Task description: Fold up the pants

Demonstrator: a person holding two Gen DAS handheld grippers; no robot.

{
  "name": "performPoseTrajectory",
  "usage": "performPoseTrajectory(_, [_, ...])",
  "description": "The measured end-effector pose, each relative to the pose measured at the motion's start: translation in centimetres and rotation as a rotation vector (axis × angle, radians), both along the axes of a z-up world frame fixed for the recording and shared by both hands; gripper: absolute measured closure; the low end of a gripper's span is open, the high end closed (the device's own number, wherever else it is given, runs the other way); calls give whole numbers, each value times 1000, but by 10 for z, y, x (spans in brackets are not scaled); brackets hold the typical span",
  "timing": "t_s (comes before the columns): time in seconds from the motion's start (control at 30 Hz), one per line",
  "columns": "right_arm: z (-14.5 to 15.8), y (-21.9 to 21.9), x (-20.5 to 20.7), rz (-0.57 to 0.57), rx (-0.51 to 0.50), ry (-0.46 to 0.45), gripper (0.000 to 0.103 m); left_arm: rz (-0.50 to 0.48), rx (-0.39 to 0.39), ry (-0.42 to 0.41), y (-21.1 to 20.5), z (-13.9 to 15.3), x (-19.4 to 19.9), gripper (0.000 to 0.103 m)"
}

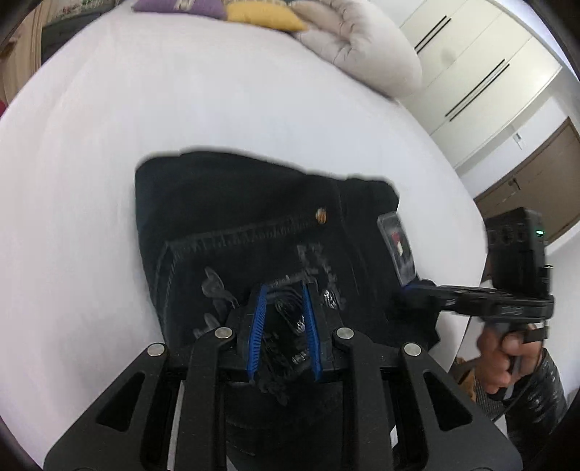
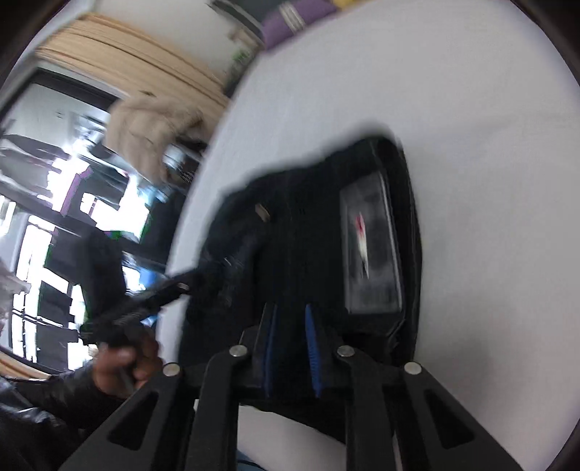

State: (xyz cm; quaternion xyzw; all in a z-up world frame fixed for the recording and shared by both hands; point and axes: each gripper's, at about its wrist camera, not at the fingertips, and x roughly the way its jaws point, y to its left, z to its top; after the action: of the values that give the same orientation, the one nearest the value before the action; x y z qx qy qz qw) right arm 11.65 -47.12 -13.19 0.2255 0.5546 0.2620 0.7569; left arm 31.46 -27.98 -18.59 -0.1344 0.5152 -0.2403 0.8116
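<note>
Black pants (image 1: pixel 253 232) lie folded into a compact bundle on the white bed (image 1: pixel 108 145), with a brass button and a grey waistband label (image 1: pixel 397 250) showing. My left gripper (image 1: pixel 284 290) is shut on a bunched fold of the pants at the near edge. My right gripper (image 2: pixel 290 308) is shut on the pants next to the label (image 2: pixel 371 250). The right gripper also shows in the left wrist view (image 1: pixel 409 290) at the bundle's right edge. The left gripper appears in the right wrist view (image 2: pixel 203 271), blurred.
Purple (image 1: pixel 181 7) and yellow (image 1: pixel 264 16) pillows and a beige duvet (image 1: pixel 362 47) lie at the bed's far end. White wardrobe doors (image 1: pixel 478 72) stand to the right. A window and a shelf (image 2: pixel 72 199) lie past the bed's left edge.
</note>
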Motion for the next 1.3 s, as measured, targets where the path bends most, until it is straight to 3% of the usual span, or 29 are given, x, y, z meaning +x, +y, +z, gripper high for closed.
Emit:
performPoseTrajectory(0.1, [-16,-9,-5,-46,39,23,102,-31,25,-10,-5,-11,-6,83])
performPoseTrajectory(0.17, [-21,-17,-11,-78,71,35,103,-60,49,-16,-9,-15,-13,83])
performPoseTrajectory(0.33, [-10,-16,-33,-87,42,20,102,-115,98,-51,-23,-14,-27,83])
performPoseTrajectory(0.4, [6,-21,-41,-105,54,-33,83,-98,132,-91,-20,-4,-34,83])
performPoseTrajectory(0.47, [26,-34,-47,-177,71,-105,25,-43,203,-147,-12,9,-35,83])
performPoseTrajectory(0.53, [41,-49,-46,-258,65,-165,12,1,239,-174,1,15,-29,82])
performPoseTrajectory(0.57, [45,-55,-43,-286,60,-183,12,23,254,-173,5,19,-24,72])
performPoseTrajectory(0.6, [47,-60,-37,-297,60,-177,12,38,263,-169,10,18,-22,46])
performPoseTrajectory(0.67, [43,-61,-25,-299,29,-133,15,63,249,-160,8,20,-19,26])
performPoseTrajectory(0.73, [34,-57,-12,-250,6,-96,22,66,248,-135,10,19,-10,26])
performPoseTrajectory(0.93, [-6,-35,13,-199,-64,40,25,50,237,-44,19,11,-18,26])
performPoseTrajectory(1.17, [-12,-23,21,-163,-82,39,25,52,173,52,22,-4,-3,26])
performPoseTrajectory(1.3, [-14,-15,26,-135,-107,45,31,45,126,107,21,-13,5,26])
